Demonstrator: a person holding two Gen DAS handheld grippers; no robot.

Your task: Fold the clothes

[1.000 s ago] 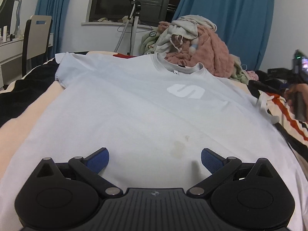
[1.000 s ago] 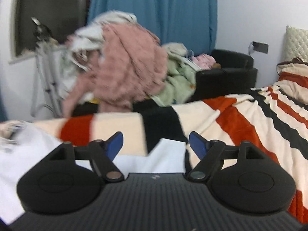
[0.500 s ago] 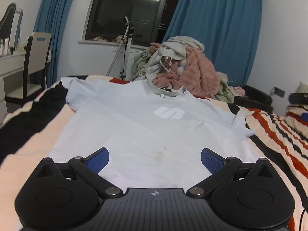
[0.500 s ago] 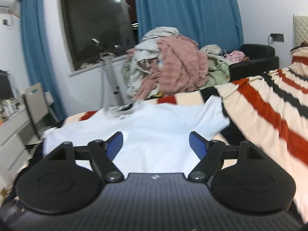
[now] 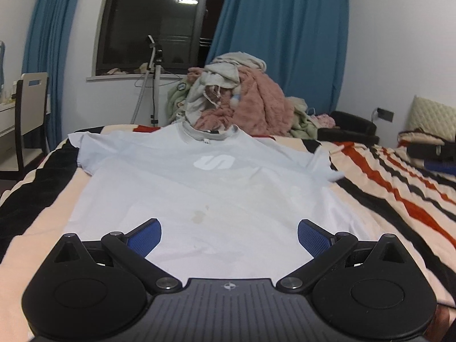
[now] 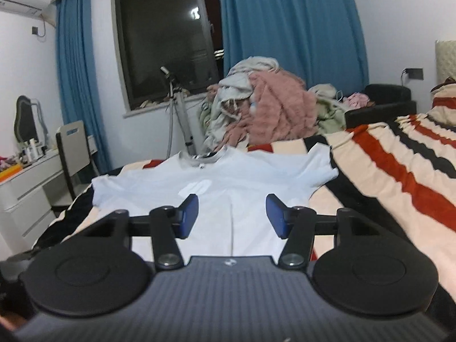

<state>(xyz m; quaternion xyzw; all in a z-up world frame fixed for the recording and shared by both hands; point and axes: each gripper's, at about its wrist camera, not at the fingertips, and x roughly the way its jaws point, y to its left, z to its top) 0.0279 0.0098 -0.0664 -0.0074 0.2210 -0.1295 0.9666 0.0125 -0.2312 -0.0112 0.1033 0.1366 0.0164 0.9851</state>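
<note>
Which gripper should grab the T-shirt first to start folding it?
Probably the left gripper: its open jaws sit low over the T-shirt's hem. The right gripper, open but narrower, looks higher and farther back. Neither holds cloth yet.

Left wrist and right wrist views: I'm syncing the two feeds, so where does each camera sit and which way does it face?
Left wrist: sits on the left gripper, low over the hem of the pale T-shirt, facing up its length toward the collar, clothes pile and window; its own jaws show, wide open.
Right wrist: sits on the right gripper, also at the hem end, facing the same way; jaws open, narrower.
Shared: T-shirt, striped bedspread, clothes pile, window.
</note>
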